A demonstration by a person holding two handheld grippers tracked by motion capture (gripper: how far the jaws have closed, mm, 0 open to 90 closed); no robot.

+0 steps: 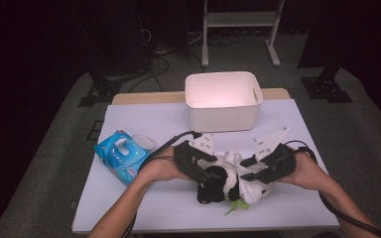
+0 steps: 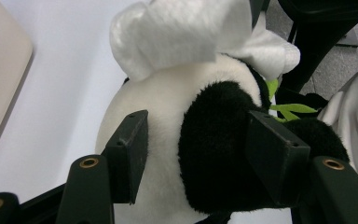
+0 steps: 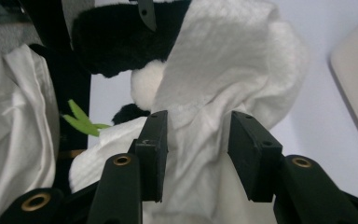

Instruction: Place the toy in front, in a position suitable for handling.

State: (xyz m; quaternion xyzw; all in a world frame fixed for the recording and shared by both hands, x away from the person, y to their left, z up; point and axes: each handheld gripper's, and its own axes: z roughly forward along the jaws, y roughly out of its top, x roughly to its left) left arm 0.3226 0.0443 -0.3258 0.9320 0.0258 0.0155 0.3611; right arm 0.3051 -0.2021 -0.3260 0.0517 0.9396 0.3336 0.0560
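Two grippers meet over a plush panda wrapped in a white wipe at the table's near edge. Left fingers pinch its soft body. Right fingers stand spread around the limp wipe, best grabbed by a bunched fold.

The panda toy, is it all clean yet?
Not yet. Done: a white wipe is out and draped over the panda toy. In hand: the left claw grips the panda, while the right claw sits loosely around the wipe. Left: probably more wiping, then perhaps into the empty white bin.
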